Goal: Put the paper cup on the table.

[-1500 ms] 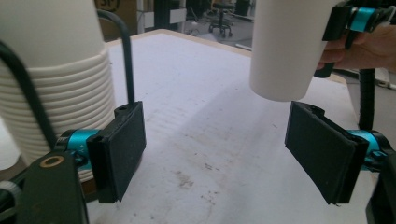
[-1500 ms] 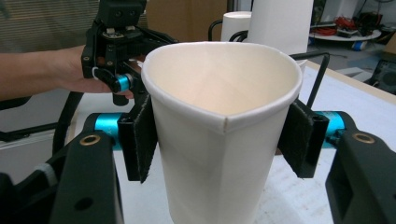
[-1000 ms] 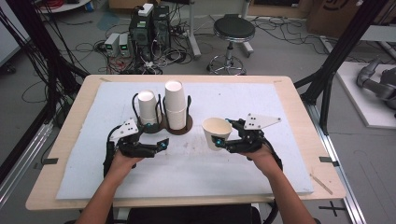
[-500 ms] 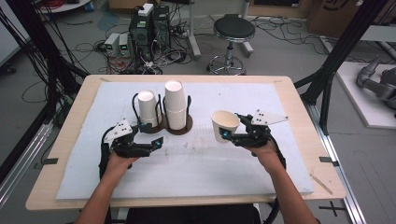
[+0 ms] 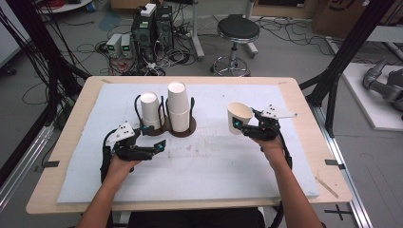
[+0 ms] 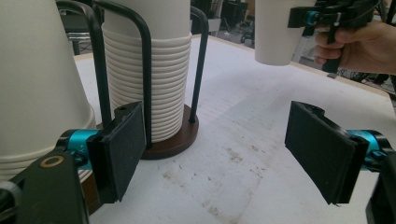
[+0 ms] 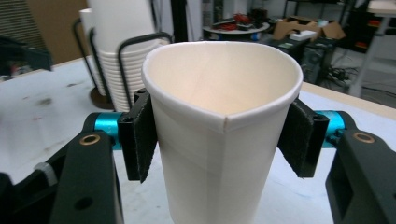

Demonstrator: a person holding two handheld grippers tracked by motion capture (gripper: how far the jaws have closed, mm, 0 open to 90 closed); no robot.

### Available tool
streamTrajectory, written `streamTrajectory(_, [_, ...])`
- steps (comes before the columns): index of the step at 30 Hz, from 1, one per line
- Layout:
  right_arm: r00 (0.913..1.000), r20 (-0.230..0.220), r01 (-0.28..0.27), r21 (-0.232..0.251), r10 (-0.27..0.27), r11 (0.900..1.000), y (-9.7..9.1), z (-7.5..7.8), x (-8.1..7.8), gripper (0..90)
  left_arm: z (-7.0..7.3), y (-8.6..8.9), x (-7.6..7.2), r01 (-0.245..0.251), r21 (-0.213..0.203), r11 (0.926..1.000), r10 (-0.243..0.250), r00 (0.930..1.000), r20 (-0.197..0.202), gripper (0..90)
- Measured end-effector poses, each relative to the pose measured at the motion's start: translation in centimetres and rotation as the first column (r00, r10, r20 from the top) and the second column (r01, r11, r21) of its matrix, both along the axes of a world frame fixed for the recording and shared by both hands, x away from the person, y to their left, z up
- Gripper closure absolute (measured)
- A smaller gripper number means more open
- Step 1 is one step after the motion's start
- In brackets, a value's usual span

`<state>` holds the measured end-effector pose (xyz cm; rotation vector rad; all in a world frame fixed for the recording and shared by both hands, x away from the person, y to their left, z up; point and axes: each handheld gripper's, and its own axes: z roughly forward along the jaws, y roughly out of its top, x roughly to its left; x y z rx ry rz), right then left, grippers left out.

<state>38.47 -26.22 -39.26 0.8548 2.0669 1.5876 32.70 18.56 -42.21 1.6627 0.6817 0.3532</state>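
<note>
1. Desk (image 5: 304, 109) of pale wood, covered almost wholly by a white mat (image 5: 214, 161) with faint brown stains near the middle.
2. Cup holder (image 5: 183, 129) on a dark round base toward the far left of the mat, with black wire loops around two stacks of white paper cups.
3. Taller stack of cups (image 5: 177, 107) on the right of the holder, shorter stack (image 5: 150, 110) on the left, both with the bottom upward.
4. Left hand-held gripper (image 5: 157, 145) low over the mat, just in front of the holder's base, pointing to the right in the high view; jaws wide apart with nothing between them, one pad (image 6: 122, 147) close beside the wire loops in the left gripper view.
5. Right hand-held gripper (image 5: 241, 127) well to the right of the holder, raised off the mat, clamped on a single paper cup (image 5: 239, 116).
6. Paper cup held upright with the mouth upward, slightly tilted, clear of the mat and apart from both stacks; rim pinched out of round in the right gripper view (image 7: 222, 107), pads pressing on both sides of the wall below the rim.
</note>
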Motion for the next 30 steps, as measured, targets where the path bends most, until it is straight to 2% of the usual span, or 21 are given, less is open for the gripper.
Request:
streamTrajectory(5, [0.9979,-0.014,0.064,-0.008,-0.064,0.9979,-0.9,-0.5,0.8,37.3,0.0,-0.1,0.0,0.002,-0.001,1.0,-0.002,1.0,-0.003,20.5])
streamTrajectory(8, [0.9932,-0.032,0.112,-0.023,-0.112,0.9935,-1.3,-0.9,1.4,37.3,0.0,-0.1,0.0,0.002,-0.001,1.0,-0.002,1.0,-0.004,20.6])
streamTrajectory(14, [0.9835,-0.069,0.164,-0.046,-0.167,0.9853,-1.5,-1.8,2.3,37.3,-0.1,-0.1,0.0,0.003,0.0,1.0,-0.003,1.0,-0.005,20.5])
streamTrajectory(23, [0.9682,-0.154,0.179,-0.121,-0.197,0.9764,-1.5,-3.3,3.1,37.2,-0.1,0.0,0.0,0.001,0.002,1.0,-0.001,1.0,-0.005,20.5])
streamTrajectory(30, [0.9704,-0.148,0.174,-0.117,-0.19,0.9778,-2.1,-3.5,2.5,36.1,-0.1,0.0,-0.1,0.001,0.003,1.0,-0.001,1.0,-0.005,20.6])
